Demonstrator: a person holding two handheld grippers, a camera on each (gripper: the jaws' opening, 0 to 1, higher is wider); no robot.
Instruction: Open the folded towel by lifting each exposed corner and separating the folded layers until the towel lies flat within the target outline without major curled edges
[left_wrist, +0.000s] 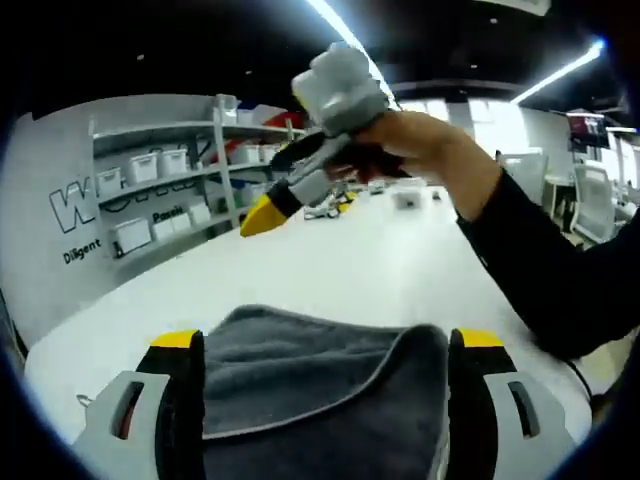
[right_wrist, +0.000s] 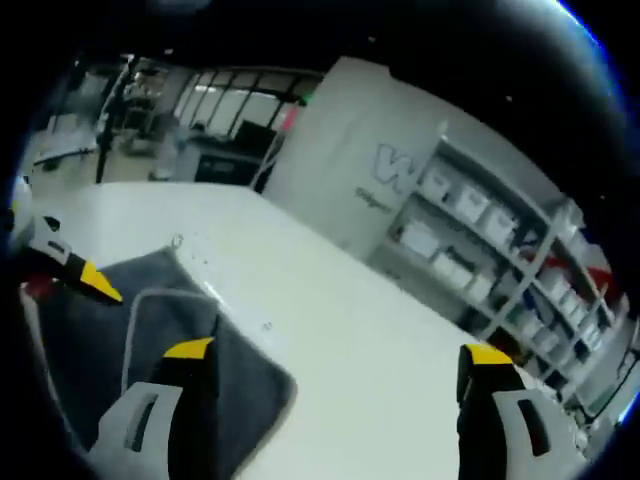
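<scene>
Jaws spread on my left gripper and right gripper, nothing held | towel part-folded | flattening left

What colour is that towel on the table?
Dark grey, with a lighter grey stitched edge. The towel shows best in the left gripper view.
</scene>
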